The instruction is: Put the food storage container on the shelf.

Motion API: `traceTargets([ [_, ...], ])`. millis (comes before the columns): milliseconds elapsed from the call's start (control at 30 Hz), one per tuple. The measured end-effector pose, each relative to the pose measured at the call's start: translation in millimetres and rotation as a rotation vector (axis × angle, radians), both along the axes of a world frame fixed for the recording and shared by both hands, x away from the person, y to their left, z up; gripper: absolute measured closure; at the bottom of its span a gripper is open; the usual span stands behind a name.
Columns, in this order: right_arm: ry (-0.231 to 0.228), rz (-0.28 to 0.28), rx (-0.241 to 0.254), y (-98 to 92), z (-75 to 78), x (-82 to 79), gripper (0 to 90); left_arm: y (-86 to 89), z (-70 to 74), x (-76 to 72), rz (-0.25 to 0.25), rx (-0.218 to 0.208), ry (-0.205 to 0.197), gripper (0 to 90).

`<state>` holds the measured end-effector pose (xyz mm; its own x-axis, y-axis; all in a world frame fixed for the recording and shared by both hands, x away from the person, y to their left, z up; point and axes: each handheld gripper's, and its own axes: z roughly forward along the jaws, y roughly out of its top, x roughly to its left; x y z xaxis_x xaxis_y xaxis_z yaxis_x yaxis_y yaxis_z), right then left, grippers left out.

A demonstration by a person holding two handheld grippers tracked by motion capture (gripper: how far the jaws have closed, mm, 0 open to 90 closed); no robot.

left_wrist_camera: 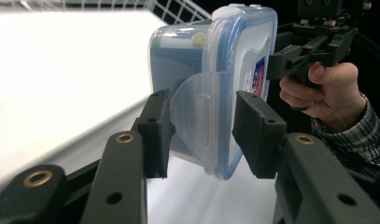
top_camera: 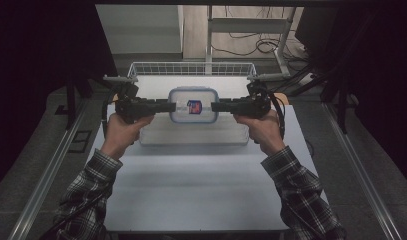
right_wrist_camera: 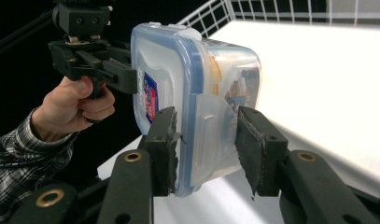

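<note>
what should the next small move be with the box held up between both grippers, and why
Probably carry the lidded container forward toward the wire basket, level and with both hands moving together. The left gripper and right gripper each clamp an end at the lid's latch flaps, and it hangs clear above the table, so uneven motion could twist it loose.

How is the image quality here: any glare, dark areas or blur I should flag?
High view: dim, black at both sides, the container small but readable. Left gripper view: table blown out to white; left gripper and latch sharp. Right gripper view: table glare again, black backdrop behind the hand, right gripper crisp.
</note>
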<state>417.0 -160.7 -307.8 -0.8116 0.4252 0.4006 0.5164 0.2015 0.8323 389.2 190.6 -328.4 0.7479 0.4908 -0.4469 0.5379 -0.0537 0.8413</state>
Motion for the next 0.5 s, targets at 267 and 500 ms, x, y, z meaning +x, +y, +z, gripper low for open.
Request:
traceTargets([
  [267, -0.002, -0.019, 0.007, -0.3, 10.7, 22.6, 58.5, 0.0, 6.8, 26.8, 0.006, -0.016, 0.007, 57.3],
  [500, 0.031, -0.029, 0.014, 1.8, 1.4, 46.5, 58.3, 1.3, -2.1, 45.0, 0.012, -0.024, 0.038, 57.3],
])
